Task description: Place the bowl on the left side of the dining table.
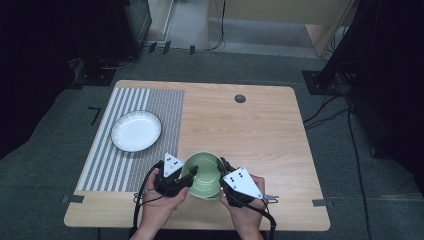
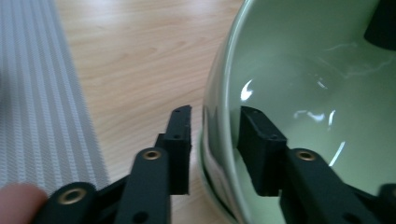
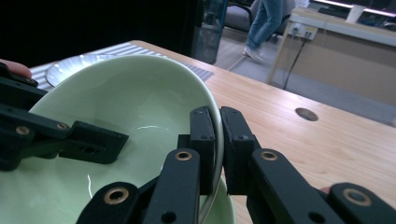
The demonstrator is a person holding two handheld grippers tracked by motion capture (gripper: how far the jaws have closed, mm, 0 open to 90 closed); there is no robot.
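Both tools are set on opposite sides of a green bowl (image 1: 204, 176), which sits on the wooden worktop (image 1: 260, 130) just right of the striped placemat (image 1: 131, 137), near the person's edge. The right tool (image 3: 218, 140) is clamped on the bowl's rim, one jaw inside and one outside, the wall pinched thin between them. The left tool (image 2: 214, 140) straddles the rim on the side nearest the placemat; a narrow gap is seen between its outer jaw and the bowl wall, so the jaws are judged apart, not yet pressed home. A two-sided hold is presumably chosen because the glazed bowl is wide and slippery, and a single pinch at one edge would let it tip. In the right gripper view the bowl appears tilted, and a second green rim is glimpsed beneath it, possibly another bowl, though this cannot be confirmed. A white ribbed plate (image 1: 136, 131) is laid on the placemat, beyond the bowl, untouched. The bowl is likely about to be lifted.
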